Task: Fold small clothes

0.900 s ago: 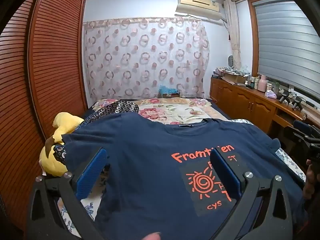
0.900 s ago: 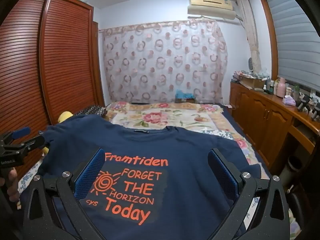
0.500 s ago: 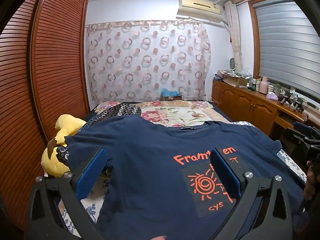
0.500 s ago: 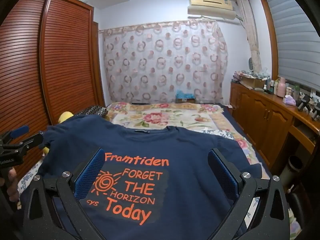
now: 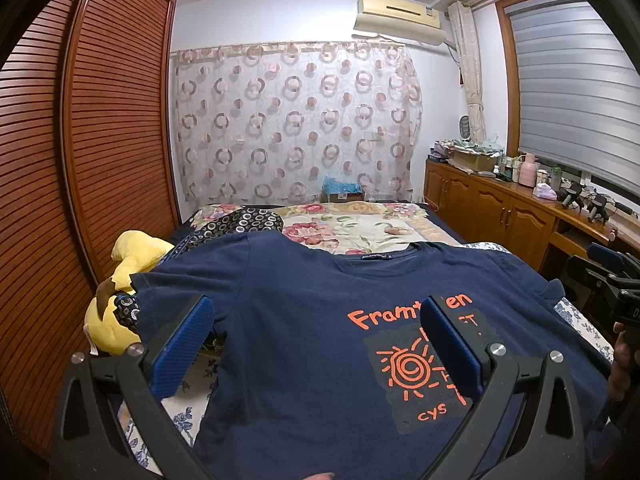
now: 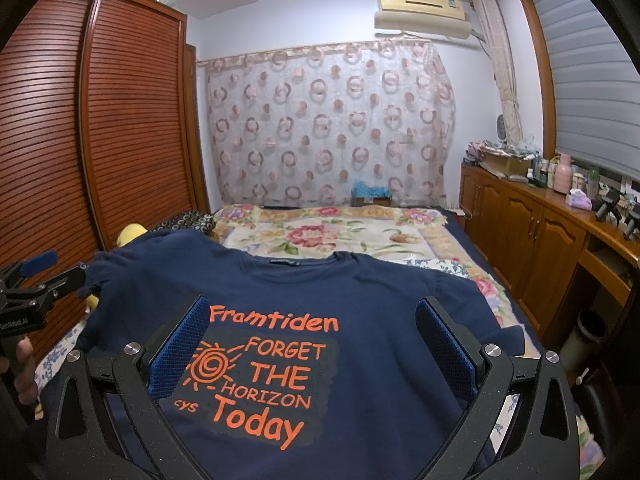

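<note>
Bed (image 6: 460, 240) with floral quilt (image 6: 320, 236) fills mid-room; louvered wooden wardrobe (image 6: 132, 120) to the left, wooden sideboard (image 6: 532, 232) to the right. Navy T-shirt (image 6: 360, 300) lies spread flat, front up, across the near end of the bed, collar toward the curtain (image 6: 328, 128), orange "Framtiden / FORGET THE HORIZON Today" print facing up. Yellow plush toy (image 5: 120, 280) beside its left sleeve. Left gripper (image 5: 316, 344) above the shirt's left half, jaws spread wide, blue pads holding nothing. Right gripper (image 6: 312, 344) above the print, jaws likewise fully apart, nothing gripped.
</note>
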Tool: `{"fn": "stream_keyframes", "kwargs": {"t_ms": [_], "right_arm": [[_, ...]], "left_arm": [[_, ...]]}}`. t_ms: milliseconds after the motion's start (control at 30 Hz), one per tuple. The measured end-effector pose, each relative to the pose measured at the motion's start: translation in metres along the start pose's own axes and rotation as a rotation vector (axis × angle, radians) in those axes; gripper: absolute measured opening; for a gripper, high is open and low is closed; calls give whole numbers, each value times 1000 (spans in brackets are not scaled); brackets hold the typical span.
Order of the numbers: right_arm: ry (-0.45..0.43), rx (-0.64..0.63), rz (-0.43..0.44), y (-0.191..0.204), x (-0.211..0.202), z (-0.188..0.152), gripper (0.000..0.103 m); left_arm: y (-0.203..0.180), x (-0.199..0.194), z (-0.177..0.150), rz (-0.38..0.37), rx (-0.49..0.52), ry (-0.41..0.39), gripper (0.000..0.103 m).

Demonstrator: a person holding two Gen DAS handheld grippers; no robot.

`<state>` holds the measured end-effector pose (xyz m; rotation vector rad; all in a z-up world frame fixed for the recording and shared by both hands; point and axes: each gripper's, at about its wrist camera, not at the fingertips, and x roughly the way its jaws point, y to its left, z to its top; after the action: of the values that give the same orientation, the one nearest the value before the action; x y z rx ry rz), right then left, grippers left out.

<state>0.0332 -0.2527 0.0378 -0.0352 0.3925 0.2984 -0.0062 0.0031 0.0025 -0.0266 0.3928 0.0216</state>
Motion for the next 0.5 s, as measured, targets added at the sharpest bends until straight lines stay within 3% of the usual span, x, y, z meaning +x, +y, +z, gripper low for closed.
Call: {"fn": "stream_keyframes", "kwargs": {"t_ms": [500], "right_arm": [[-1, 2, 1, 0, -1, 0, 103]], "left_arm": [[5, -6, 8, 8, 1, -9, 103]]}}
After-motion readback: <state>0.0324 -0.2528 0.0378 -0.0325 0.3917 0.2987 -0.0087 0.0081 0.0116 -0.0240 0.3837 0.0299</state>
